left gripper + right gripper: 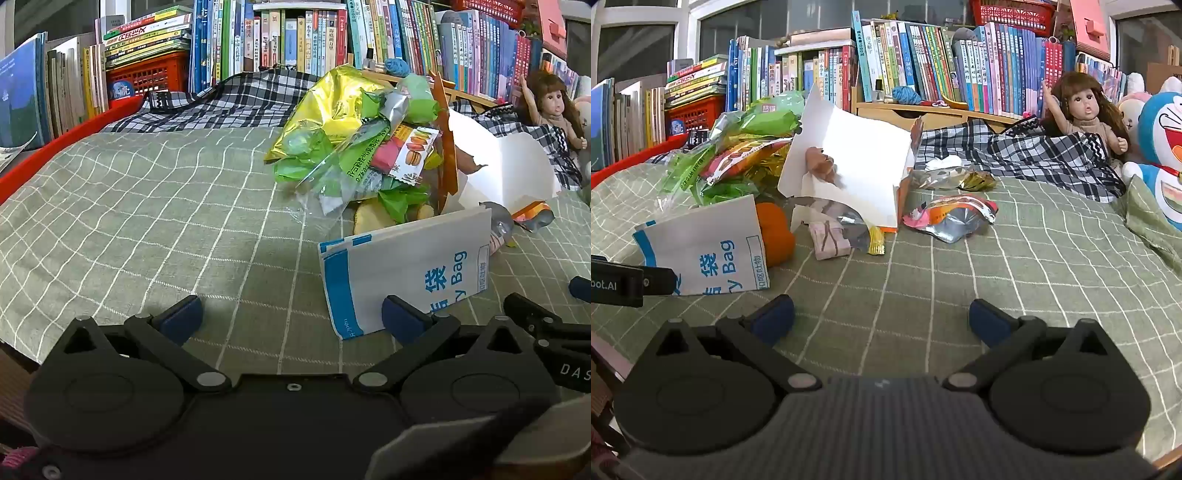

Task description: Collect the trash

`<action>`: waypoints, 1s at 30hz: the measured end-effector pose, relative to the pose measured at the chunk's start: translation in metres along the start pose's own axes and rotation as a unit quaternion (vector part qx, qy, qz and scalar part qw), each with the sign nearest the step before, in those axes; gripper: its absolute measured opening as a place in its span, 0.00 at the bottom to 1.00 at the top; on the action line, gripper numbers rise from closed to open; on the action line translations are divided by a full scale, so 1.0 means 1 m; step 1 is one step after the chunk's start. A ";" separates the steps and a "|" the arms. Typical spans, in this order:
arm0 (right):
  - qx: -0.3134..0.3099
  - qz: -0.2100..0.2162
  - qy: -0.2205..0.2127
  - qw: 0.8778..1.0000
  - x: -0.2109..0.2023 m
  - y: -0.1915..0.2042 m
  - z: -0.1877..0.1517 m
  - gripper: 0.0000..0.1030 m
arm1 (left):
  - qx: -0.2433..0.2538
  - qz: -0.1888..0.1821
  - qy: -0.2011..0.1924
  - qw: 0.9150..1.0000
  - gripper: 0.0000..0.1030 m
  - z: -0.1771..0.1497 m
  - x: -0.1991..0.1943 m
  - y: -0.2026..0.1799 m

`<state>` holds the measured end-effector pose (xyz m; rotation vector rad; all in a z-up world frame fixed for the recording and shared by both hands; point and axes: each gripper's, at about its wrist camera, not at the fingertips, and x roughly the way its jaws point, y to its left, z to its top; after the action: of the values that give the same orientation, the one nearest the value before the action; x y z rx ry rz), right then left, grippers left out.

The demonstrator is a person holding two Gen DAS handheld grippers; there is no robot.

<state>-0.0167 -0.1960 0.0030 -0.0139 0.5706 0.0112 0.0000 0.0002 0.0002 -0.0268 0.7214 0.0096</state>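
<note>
I have both the left gripper [291, 317] and right gripper [881, 317] spread wide, holding nothing, above the checked cloth [147, 221]; the trash [354, 147] lies heaped ahead beside the bag [406, 273].

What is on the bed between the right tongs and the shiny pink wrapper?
Nothing but bare green checked cloth between the right tongs and the pink wrapper, seen in the right wrist view.

Trash pile [354, 147] upper centre of frame: crumpled green and gold wrappers. White-blue paper bag [406, 273] upright just below. Foil wrapper [951, 218] lies apart, right.
</note>
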 end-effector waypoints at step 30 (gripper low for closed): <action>0.000 0.001 0.010 1.000 0.001 0.000 0.002 1.00 | 0.001 0.003 0.005 1.000 1.00 0.003 0.000 0.000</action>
<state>-0.0150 -0.1963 0.0041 -0.0138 0.5915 0.0125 0.0019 0.0001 0.0023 -0.0226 0.7313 0.0136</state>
